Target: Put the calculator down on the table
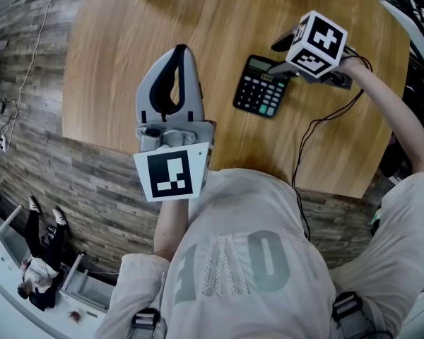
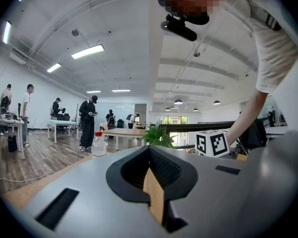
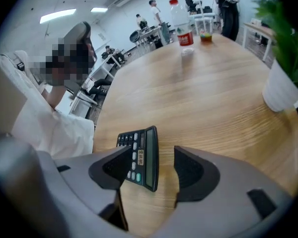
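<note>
A black calculator (image 1: 261, 87) with grey and green keys lies flat on the round wooden table (image 1: 113, 83), right of centre. My right gripper (image 1: 279, 56) hovers at its far end, pointing steeply down. In the right gripper view the jaws stand open around the calculator (image 3: 139, 155), and neither pad touches it. My right gripper (image 3: 151, 152) holds nothing. My left gripper (image 1: 180, 51) hangs over the near left part of the table, shut and empty. In the left gripper view its pads (image 2: 161, 170) meet at the tip, pointing level across the room.
A bottle (image 3: 179, 21) with a red label stands at the table's far side, a small cup (image 3: 205, 35) beside it. A white plant pot (image 3: 280, 90) sits at the right edge. A black cable (image 1: 314, 126) trails over the near edge. People stand far off in the room.
</note>
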Demonstrator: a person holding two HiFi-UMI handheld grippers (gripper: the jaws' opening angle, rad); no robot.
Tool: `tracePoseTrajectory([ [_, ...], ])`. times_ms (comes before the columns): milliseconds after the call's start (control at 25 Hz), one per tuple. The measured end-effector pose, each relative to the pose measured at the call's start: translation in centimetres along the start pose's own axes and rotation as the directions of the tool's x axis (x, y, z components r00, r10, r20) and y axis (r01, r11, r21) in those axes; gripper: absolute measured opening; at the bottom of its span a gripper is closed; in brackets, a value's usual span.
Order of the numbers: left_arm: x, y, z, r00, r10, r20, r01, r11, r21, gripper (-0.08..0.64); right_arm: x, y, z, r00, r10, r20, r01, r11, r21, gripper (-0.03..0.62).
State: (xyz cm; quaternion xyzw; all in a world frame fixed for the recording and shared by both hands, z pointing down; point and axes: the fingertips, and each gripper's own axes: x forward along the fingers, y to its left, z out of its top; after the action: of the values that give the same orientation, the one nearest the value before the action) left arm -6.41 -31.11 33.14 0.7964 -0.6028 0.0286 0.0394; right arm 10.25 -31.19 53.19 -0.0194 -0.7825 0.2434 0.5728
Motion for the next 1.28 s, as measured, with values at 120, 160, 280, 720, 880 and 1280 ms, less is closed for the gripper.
tracePoseTrajectory([
  [120, 0.0, -0.3, 1.5, 0.999, -0.015, 0.033, 0.015, 1.0, 0.014, 0.009, -3.5, -0.3, 1.3, 0.985, -0.099, 0.138, 0.092, 0.994, 0.058, 0.255],
  [160, -0.1, -0.6, 2.0, 0.999, -0.022, 0.046, 0.021, 1.0, 0.02, 0.009, -4.8, -0.2, 1.8, 0.971, -0.137, 0.193, 0.123, 0.989, 0.084, 0.255],
  [280, -0.7, -1.4, 3.6, 0.996, -0.045, 0.082, 0.042, 0.999, 0.034, 0.009, -8.8, 0.9, 3.4, 0.903, -0.249, 0.35, 0.206, 0.966, 0.156, 0.255],
  [720, -2.5, -4.2, 9.3, 0.961, -0.144, 0.235, 0.13, 0.989, 0.072, 0.009, -23.5, 8.8, 4.1, 0.384, -0.561, 0.734, 0.325, 0.825, 0.461, 0.251],
  [880, -3.5, -5.4, 11.8, 0.94, -0.184, 0.288, 0.163, 0.982, 0.098, 0.009, -28.9, 13.0, 2.4, 0.064, -0.655, 0.753, 0.382, 0.713, 0.587, 0.158],
  [1280, -4.1, -9.0, 17.0, 0.889, -0.277, 0.364, 0.231, 0.959, 0.166, 0.009, -32.0, 19.7, -1.5, -0.345, -0.744, 0.572, 0.4, 0.435, 0.807, 0.019],
])
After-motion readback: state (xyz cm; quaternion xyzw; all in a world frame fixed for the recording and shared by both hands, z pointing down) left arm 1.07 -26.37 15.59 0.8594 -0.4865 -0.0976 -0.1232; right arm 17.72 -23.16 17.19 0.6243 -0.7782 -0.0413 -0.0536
